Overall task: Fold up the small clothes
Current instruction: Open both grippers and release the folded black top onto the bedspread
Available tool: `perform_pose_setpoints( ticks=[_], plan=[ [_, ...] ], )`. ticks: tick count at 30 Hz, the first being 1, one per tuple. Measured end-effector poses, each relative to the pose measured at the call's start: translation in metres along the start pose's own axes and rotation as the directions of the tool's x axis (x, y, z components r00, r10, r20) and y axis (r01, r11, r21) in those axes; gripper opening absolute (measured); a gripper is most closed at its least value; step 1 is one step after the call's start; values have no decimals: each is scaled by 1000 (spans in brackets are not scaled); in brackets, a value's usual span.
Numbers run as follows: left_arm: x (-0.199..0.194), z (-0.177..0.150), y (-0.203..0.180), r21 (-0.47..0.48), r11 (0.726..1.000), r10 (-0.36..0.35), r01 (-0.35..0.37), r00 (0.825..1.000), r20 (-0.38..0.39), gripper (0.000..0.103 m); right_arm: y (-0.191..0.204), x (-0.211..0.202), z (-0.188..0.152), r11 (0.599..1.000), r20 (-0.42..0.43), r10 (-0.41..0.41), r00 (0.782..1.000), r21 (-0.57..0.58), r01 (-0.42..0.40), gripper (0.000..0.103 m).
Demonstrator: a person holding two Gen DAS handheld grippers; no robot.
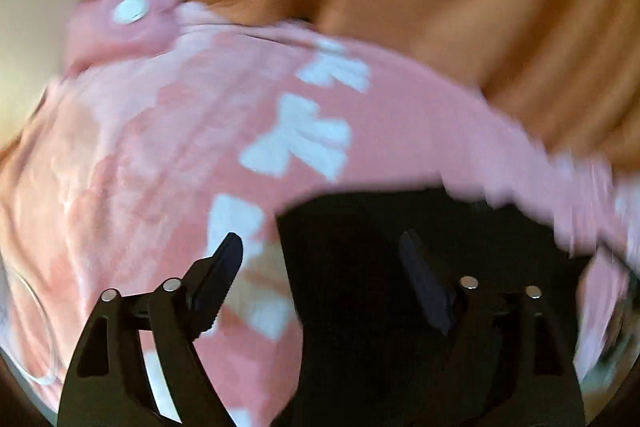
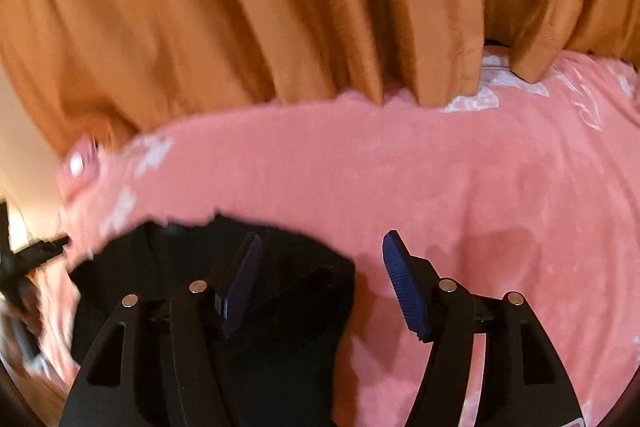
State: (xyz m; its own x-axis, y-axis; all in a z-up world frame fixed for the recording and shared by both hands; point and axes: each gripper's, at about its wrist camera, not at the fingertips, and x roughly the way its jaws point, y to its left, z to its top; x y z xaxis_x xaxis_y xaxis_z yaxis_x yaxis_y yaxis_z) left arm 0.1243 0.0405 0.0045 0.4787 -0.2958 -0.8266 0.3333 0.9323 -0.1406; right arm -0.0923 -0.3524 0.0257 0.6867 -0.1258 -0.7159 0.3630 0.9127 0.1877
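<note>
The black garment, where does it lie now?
The black garment lies low in both wrist views on the pink blanket, below the orange curtain.

**Black linkages, blue ribbed pads**

The left hand-held gripper point(image 1: 320, 255) has matte black plastic finger arms with triangular cut-outs, round silver pivot pins and dark blue ribbed pads point(image 1: 224, 275). The right hand-held gripper point(image 2: 322, 255) matches it: black arms, silver pins, brighter blue ribbed pads point(image 2: 404, 287).
</note>
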Motion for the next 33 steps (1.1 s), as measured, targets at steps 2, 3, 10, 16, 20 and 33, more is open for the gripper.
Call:
perform_pose_setpoints(
  ticks=[2, 3, 10, 16, 20, 33],
  plan=[
    [-4, -19, -13, 156, 987, 56, -48, 997, -46, 79, -2, 3, -9, 999, -41, -26, 999, -28, 25, 62],
    [-6, -25, -15, 196, 979, 68, -57, 996, -53, 79, -5, 2, -15, 998, -67, -41, 997, -42, 38, 62],
    [20, -43, -27, 361, 922, 183, -143, 980, -80, 78, 18, -2, -54, 970, -270, -1, 963, -233, -64, 59],
    [52, 19, -25, 162, 938, 303, -306, 952, 44, 78, 37, 47, -5, 967, -85, -94, 992, -244, 71, 52],
    [38, 43, 27, -182, 964, 199, -193, 980, 19, 77, -12, 30, 23, 988, 22, -113, 993, 106, 110, 59],
    [61, 21, -10, -53, 998, 29, -33, 997, -68, 65, -27, 54, -20, 996, -183, 53, 982, 81, -39, 44]
  ],
)
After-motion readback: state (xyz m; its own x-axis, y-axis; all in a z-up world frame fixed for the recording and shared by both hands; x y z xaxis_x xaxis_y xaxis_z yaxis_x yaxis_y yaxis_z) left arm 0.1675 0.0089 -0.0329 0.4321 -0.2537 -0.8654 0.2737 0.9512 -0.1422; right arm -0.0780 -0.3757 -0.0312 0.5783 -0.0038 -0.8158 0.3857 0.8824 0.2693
